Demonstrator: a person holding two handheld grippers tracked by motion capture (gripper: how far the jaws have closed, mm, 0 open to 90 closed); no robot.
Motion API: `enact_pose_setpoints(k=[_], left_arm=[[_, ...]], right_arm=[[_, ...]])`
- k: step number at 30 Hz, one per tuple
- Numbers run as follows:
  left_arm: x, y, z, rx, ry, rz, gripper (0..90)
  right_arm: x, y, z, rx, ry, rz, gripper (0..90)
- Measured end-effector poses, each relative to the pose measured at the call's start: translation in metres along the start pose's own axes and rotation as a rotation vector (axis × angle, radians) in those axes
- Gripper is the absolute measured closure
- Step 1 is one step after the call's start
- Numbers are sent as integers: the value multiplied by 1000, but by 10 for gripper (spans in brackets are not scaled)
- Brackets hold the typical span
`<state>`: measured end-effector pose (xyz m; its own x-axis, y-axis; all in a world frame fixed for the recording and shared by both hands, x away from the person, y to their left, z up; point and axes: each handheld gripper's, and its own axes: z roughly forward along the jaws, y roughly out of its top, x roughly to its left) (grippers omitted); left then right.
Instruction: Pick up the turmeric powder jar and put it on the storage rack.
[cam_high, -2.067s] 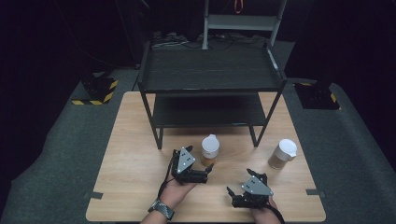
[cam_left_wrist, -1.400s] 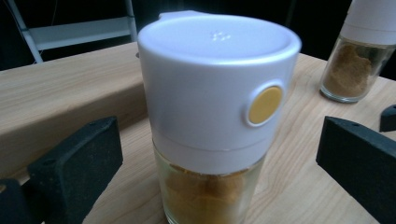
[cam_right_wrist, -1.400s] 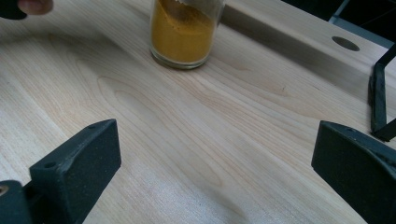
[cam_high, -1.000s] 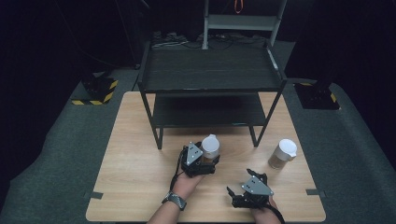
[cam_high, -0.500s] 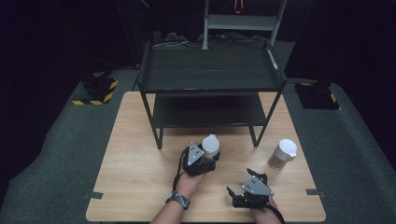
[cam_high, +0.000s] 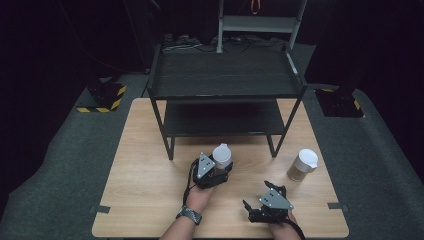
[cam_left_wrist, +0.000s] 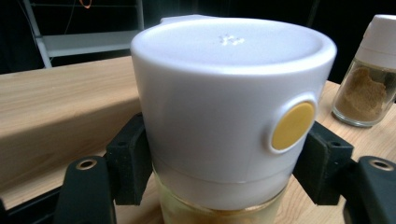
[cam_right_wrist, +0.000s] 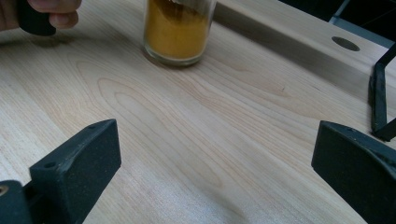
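The left gripper (cam_high: 220, 167) had just closed its fingers (cam_left_wrist: 128, 165) on the white-capped spice jar (cam_left_wrist: 231, 112), standing on the counter (cam_high: 145, 190) before the black shelf rack (cam_high: 225, 80); the right gripper (cam_high: 257, 205) rested open nearby. Lifting it looked next

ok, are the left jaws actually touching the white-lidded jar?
Touching. In the left gripper view both black jaws of the left gripper press on opposite sides of the white-lidded jar, no gap on either side.
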<state>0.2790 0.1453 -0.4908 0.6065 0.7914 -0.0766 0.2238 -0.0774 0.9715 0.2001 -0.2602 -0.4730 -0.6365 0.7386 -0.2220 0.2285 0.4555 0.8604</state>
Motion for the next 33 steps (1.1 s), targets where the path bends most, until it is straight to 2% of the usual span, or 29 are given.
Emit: enact_pose_setpoints(k=[4,7,18,28,33], left_arm=[[1,2,-4,-5,-5,2,305],[-1,6,-10,-9,-2,33,305],[-2,16,-34,-41,-11,57,305],[1,24,-57,-64,-19,68,305],[3,27,-70,-77,-13,60,305]], right_arm=[[0,0,0,0,0,2,6],[0,0,0,0,1,2,6],[0,0,0,0,0,0,6],[0,0,0,1,-2,-1,6],[1,0,0,0,-2,-2,6]])
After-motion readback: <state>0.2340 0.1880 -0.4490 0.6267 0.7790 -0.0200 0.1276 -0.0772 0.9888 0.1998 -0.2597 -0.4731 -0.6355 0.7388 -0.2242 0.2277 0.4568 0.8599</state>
